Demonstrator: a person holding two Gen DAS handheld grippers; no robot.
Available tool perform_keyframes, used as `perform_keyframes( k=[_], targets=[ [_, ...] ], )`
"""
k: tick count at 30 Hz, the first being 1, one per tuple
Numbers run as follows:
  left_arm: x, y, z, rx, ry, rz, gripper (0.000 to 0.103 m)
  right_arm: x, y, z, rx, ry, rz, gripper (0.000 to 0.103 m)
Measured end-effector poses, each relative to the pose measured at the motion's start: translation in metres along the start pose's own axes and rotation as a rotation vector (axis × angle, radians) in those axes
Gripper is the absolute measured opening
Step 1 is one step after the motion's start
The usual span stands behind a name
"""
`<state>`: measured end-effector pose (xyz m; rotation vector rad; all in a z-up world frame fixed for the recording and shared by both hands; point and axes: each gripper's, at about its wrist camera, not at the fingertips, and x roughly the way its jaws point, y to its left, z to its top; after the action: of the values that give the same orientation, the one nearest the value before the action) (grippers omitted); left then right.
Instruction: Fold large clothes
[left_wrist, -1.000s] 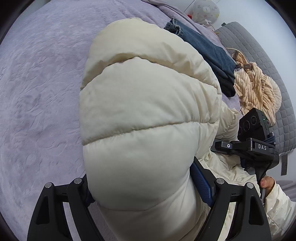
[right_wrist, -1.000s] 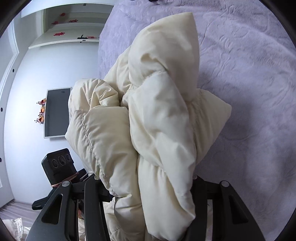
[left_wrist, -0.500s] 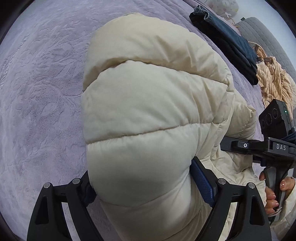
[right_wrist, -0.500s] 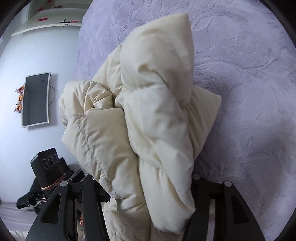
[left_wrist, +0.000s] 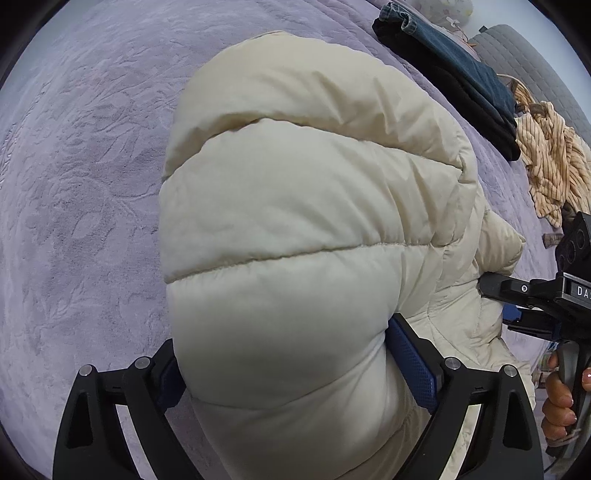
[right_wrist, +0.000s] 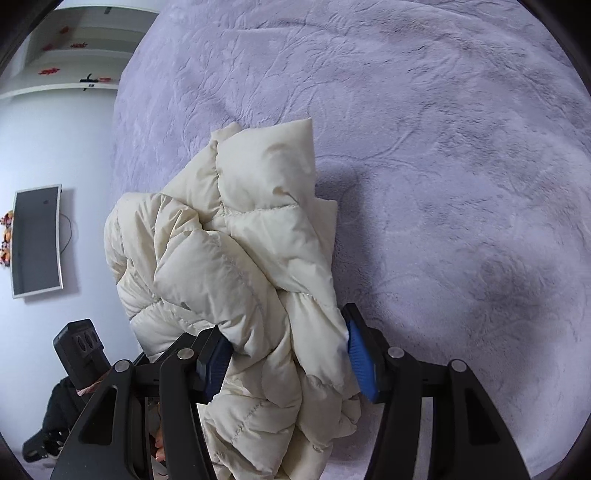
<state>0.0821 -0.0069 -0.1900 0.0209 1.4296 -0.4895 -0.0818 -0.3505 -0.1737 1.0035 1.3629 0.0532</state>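
A cream puffer jacket (left_wrist: 295, 229) is bunched and held up over a lilac bedspread (left_wrist: 74, 184). My left gripper (left_wrist: 291, 365) is shut on a thick fold of it, which fills the middle of the left wrist view. My right gripper (right_wrist: 288, 358) is shut on another bunched part of the jacket (right_wrist: 236, 266), with the blue pads (right_wrist: 360, 354) pressing the fabric. The right gripper also shows at the right edge of the left wrist view (left_wrist: 546, 295), beside the jacket.
Folded dark jeans (left_wrist: 454, 70) and a crumpled tan striped garment (left_wrist: 550, 166) lie at the far right of the bed, by a grey quilted headboard (left_wrist: 535, 66). A wall screen (right_wrist: 37, 240) and shelves (right_wrist: 74, 55) are past the bed's left edge.
Both grippers have carried the jacket forward over the bed. In the right wrist view the bundle has sunk lower and looks smaller, with more bedspread showing.
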Motion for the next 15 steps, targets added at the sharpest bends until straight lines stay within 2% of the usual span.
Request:
perform_keyframes(
  k=[2,4,6,7,12,15],
  targets=[
    [0.000,0.001,0.000,-0.004,0.002,0.002,0.095,-0.012,-0.004,-0.006,-0.007,-0.037,-0.042,0.060],
    [0.000,0.004,-0.001,-0.007,0.003,0.002,0.095,-0.035,0.009,-0.007,-0.035,-0.071,-0.074,0.051],
    [0.000,0.002,-0.001,-0.009,0.003,0.005,0.095,-0.049,0.016,-0.013,-0.080,-0.080,-0.077,0.024],
    [0.000,0.003,-0.001,-0.011,0.004,0.004,0.095,-0.055,0.023,-0.021,-0.115,-0.079,-0.073,0.019],
    [-0.002,0.006,-0.001,-0.012,0.006,0.006,0.095,-0.061,0.075,-0.058,-0.302,-0.011,-0.018,0.016],
    [-0.004,0.009,-0.002,-0.014,0.008,0.008,0.095,-0.044,0.079,-0.081,-0.363,0.050,-0.065,0.016]
  ],
)
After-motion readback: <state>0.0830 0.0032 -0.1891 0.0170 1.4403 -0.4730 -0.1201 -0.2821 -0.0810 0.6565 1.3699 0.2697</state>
